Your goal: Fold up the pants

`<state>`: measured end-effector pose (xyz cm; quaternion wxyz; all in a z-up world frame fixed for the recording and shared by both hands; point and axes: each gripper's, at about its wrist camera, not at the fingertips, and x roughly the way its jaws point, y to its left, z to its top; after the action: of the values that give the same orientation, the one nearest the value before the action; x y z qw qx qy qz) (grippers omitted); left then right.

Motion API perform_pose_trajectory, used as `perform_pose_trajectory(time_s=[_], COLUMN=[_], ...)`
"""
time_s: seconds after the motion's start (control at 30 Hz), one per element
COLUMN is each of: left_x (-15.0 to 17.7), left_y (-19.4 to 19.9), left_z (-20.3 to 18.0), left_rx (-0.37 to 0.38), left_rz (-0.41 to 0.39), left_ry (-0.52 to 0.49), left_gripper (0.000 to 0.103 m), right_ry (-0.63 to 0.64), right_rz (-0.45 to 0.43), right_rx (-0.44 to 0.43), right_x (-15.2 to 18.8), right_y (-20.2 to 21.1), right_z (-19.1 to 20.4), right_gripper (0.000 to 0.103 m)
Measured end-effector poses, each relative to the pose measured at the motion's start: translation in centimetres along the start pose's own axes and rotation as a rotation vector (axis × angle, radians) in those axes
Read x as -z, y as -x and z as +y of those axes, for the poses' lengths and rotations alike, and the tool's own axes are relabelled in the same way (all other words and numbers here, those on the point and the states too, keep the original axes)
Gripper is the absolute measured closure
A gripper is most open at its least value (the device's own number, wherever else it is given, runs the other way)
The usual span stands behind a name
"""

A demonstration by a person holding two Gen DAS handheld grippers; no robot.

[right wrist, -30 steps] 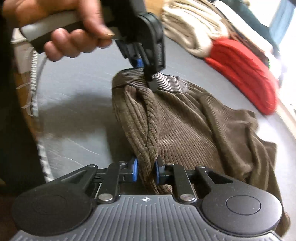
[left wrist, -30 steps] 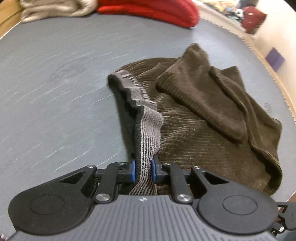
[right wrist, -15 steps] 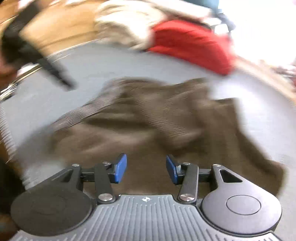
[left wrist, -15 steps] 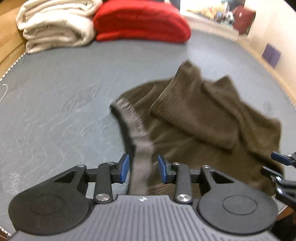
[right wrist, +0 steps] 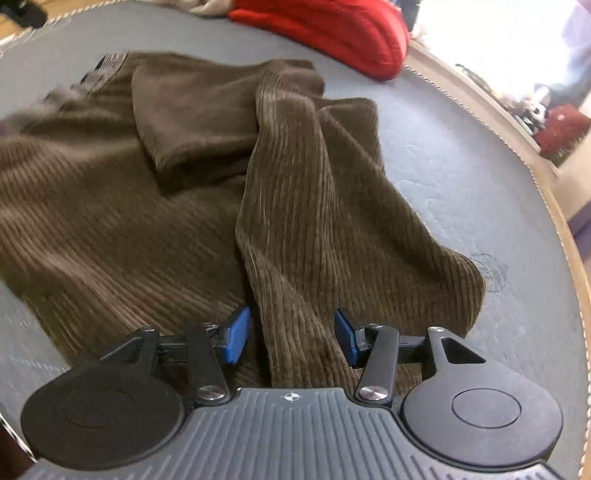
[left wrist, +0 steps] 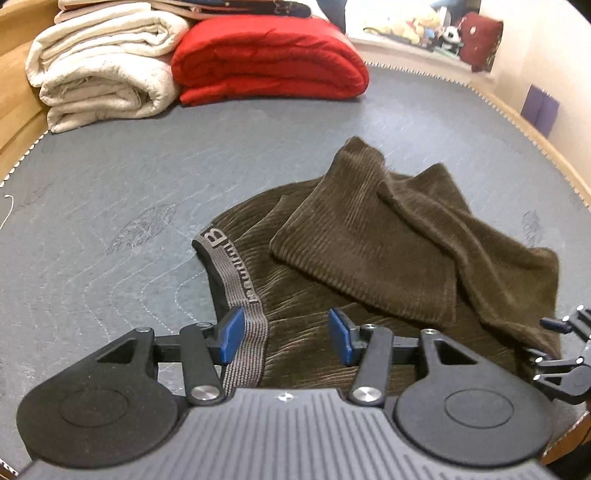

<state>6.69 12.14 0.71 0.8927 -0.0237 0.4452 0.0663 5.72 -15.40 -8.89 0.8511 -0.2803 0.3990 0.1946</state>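
Note:
Brown corduroy pants [left wrist: 369, 258] lie crumpled on the grey mattress [left wrist: 110, 192], with the legs folded loosely over the seat. Their grey waistband [left wrist: 229, 273] runs along the left edge. My left gripper [left wrist: 286, 336] is open just above the waistband end, holding nothing. My right gripper [right wrist: 291, 338] is open over a raised ridge of the pants [right wrist: 295, 206], holding nothing. The right gripper also shows at the right edge of the left wrist view [left wrist: 561, 354].
A folded red blanket [left wrist: 269, 59] and a folded cream blanket [left wrist: 103, 66] lie at the far end of the mattress. The wooden bed frame [right wrist: 576, 258] runs along the right edge. Toys and a red bag [left wrist: 480, 33] sit on a shelf beyond.
Both grippers have let go: the left released the waistband, the right released the pants fabric. The pants have dropped flat on the mattress and both grippers have drawn back.

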Motion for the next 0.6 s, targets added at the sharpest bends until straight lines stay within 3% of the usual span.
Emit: perform_pose_trajectory(time_s=[0.07, 0.1, 0.13, 0.17, 0.4, 0.6], left_x=[0.0, -0.1, -0.2, -0.1, 0.0, 0.2], left_y=[-0.5, -0.8, -0.9, -0.9, -1.1, -0.7], left_z=[0.0, 0.0, -0.1, -0.1, -1.5, -3.3], left_rx=[-0.007, -0.009, -0.011, -0.01, -0.009, 0.015], left_rz=[0.013, 0.018, 0.018, 0.017, 0.037, 0.038], left_ry=[-0.006, -0.006, -0.002, 0.003, 0.001, -0.029], left_gripper=[0.047, 0.047, 0.046, 0.046, 0.045, 0.044], right_ry=[0.003, 0.006, 0.006, -0.006, -0.141, -0.246], right_rz=[-0.001, -0.005, -0.006, -0.014, -0.059, 0.106], right_rx=[-0.016, -0.018, -0.01, 0.0, 0.085, 0.103], right_x=[-0.1, -0.2, -0.4, -0.5, 2.6, 10.4], right_y=[0.0, 0.0, 0.1, 0.4, 4.6, 6.5], right_z=[0.1, 0.0, -0.1, -0.4, -5.8, -10.2], right_gripper=[0.058, 0.067, 0.088, 0.095, 0.096, 0.097])
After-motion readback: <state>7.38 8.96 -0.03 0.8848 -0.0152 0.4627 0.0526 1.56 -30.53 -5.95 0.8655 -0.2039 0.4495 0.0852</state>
